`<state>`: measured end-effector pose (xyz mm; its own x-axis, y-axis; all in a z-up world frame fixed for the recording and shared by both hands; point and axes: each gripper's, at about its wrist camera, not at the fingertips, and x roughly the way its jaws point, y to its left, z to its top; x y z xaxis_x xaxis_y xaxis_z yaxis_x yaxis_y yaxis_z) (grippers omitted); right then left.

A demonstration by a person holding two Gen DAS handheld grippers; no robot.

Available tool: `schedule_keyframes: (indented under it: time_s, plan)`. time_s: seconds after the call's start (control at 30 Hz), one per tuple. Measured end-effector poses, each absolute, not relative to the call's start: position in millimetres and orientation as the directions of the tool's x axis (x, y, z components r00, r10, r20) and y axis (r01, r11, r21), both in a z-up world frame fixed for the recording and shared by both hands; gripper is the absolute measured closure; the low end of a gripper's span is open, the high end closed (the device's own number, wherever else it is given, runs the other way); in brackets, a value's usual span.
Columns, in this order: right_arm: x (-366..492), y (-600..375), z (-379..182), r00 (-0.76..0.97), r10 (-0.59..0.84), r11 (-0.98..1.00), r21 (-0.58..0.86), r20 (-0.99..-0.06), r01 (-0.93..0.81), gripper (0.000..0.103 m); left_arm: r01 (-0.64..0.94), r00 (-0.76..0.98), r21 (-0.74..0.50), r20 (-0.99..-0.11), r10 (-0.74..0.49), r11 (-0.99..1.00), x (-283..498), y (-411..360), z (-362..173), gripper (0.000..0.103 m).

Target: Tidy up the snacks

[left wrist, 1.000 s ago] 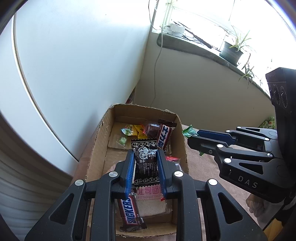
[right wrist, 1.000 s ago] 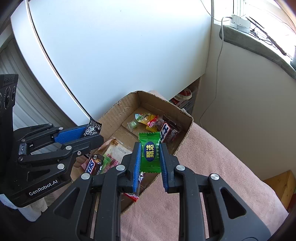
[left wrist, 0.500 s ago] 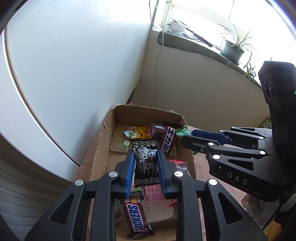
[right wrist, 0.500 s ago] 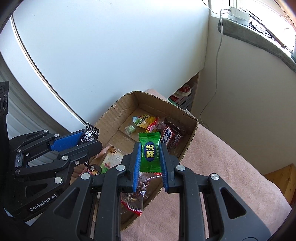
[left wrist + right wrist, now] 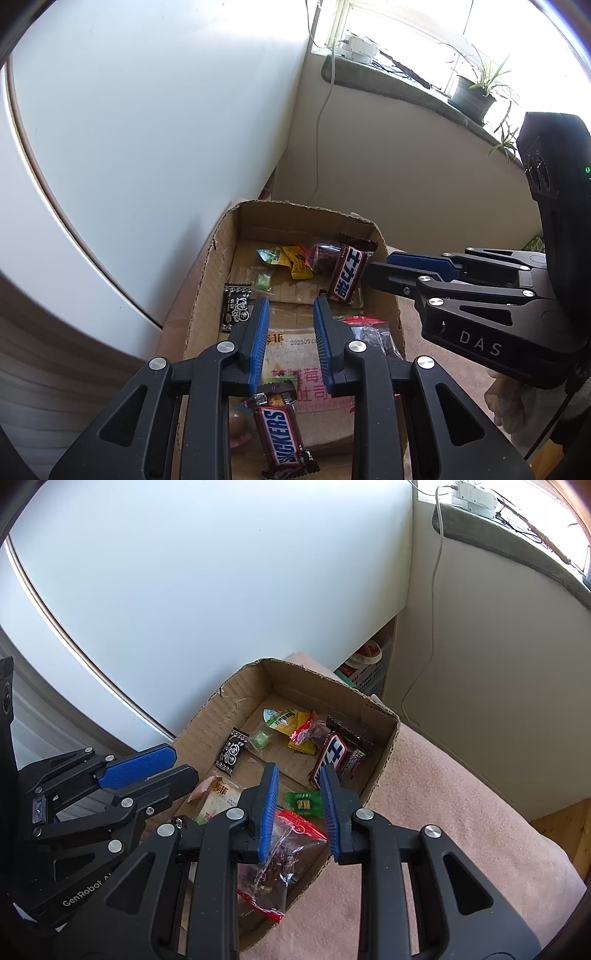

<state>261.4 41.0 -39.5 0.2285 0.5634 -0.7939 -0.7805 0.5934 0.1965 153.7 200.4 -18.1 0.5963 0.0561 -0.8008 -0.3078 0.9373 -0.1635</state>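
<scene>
While both grippers hang over the cardboard box (image 5: pixel 384 760), the right gripper (image 5: pixel 297 773) has just been opening; its jaws stand spread and pinch nothing. Its green candy (image 5: pixel 303 803) lies on the box floor between the fingers. The left gripper (image 5: pixel 290 308) is spread and empty too, and the black packet (image 5: pixel 236 306) lies at its 9 o'clock, against the box wall.
</scene>
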Motion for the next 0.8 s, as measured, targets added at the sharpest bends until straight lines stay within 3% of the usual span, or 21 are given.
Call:
schedule_keyframes:
  time_s: [0.1, 0.33, 0.4, 0.8]
  plan:
    - [261, 40, -40, 0.233, 0.561, 0.596, 0.192, -0.795, -0.779, 0.064, -0.317, 0.593, -0.162, -0.803, 0.062, 0.935, 152, 201, -18, 0.079]
    - [256, 37, -36, 0.230, 0.558, 0.601, 0.196, -0.797, -0.775, 0.055, -0.327, 0.588, -0.158, -0.806, 0.070, 0.932, 144, 200, -18, 0.055]
    - [254, 35, -34, 0.232, 0.558, 0.604, 0.198, -0.796, -0.772, 0.041, -0.330, 0.590, -0.162, -0.804, 0.069, 0.930, 141, 201, -17, 0.052]
    - [240, 9, -15, 0.282, 0.548, 0.649, 0.188, -0.787, -0.737, 0.031, -0.361, 0.579, -0.151, -0.810, 0.094, 0.920, 112, 198, -2, 0.042]
